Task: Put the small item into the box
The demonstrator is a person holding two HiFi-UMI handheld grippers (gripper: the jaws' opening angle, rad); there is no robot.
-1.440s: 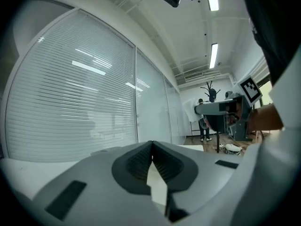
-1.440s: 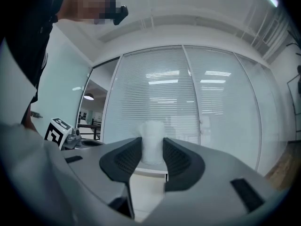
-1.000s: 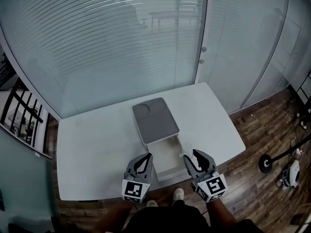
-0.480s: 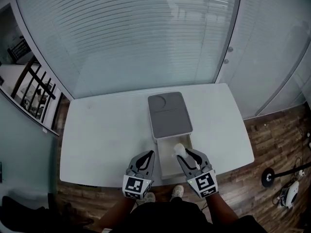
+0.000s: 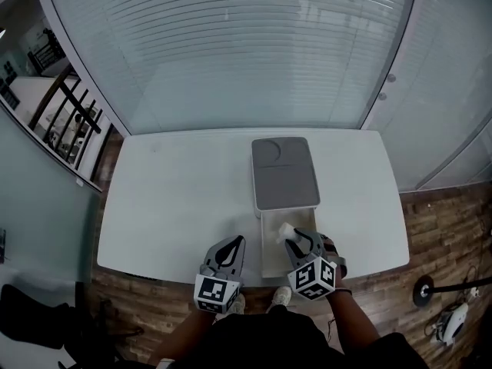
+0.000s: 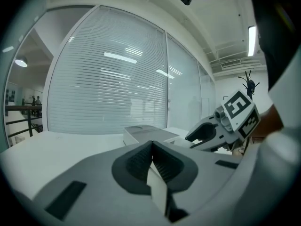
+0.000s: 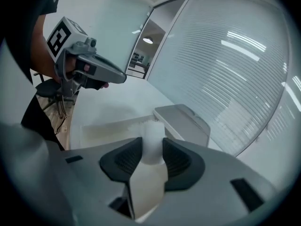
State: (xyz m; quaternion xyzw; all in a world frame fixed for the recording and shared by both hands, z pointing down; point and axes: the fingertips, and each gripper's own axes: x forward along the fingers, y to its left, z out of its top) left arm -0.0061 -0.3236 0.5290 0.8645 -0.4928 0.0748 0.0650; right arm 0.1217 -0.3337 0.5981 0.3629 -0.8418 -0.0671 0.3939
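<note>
Head view: the table [image 5: 177, 198] spans the middle of the frame, with the glass wall [image 5: 231, 52] along its upper edge and the floor [image 5: 438, 229] at the lower right. The lid [image 5: 284, 174] lies on the table, right of centre. The box [image 5: 270, 258] adjoins it directly below, reaching the table's lower edge. The right gripper [image 5: 295, 244], at bottom centre-right, reaches over the box with the small item [image 5: 286, 230] between its jaws. The left gripper [image 5: 234, 244] sits just left of the box, beside the right gripper.

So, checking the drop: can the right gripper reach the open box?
Likely yes: the right gripper holds the white item over the open box; the grey lid is slid back, nothing blocks.
</note>
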